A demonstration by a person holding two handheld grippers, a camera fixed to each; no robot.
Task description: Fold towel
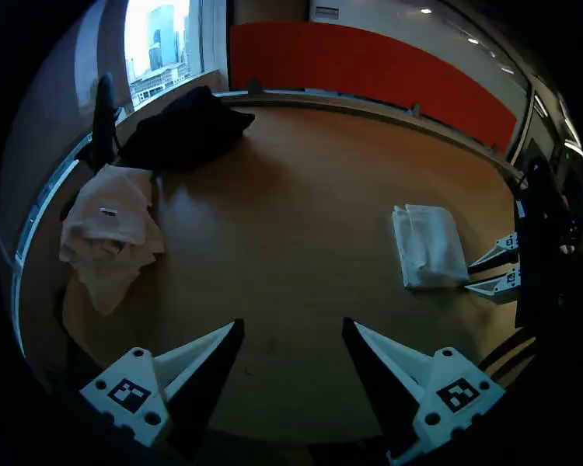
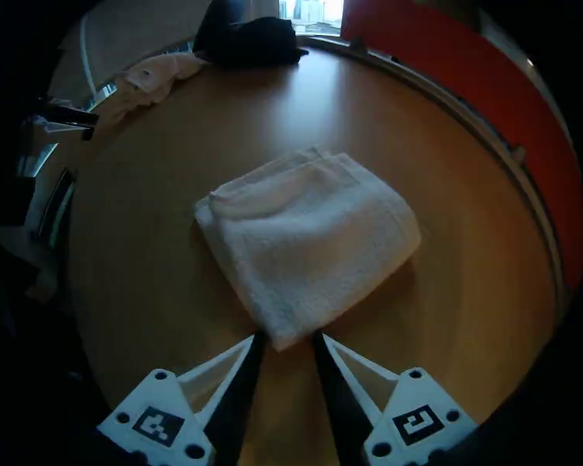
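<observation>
Wood tabletop (image 1: 291,233) ran out to a bright window (image 1: 159,46) at far left. Near it sat a dark bundle (image 1: 186,128), perhaps a bag, contents impossible to tell; nearer lay a heap of crumpled cloths (image 1: 109,225). The left gripper (image 1: 291,321) hovered wide apart over bare wood. Right of it lay the folded towel (image 2: 307,233), its near corner between the narrowly parted fingers of the right gripper (image 2: 287,335). Any tidying pinch probably needed all layers caught together, kept low, so edges stayed aligned.

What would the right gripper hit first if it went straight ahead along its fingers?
The folded towel: its near corner sits right at the tips of the right gripper, whose fingers are apart. Whether they already touch it is hard to judge from this angle.
</observation>
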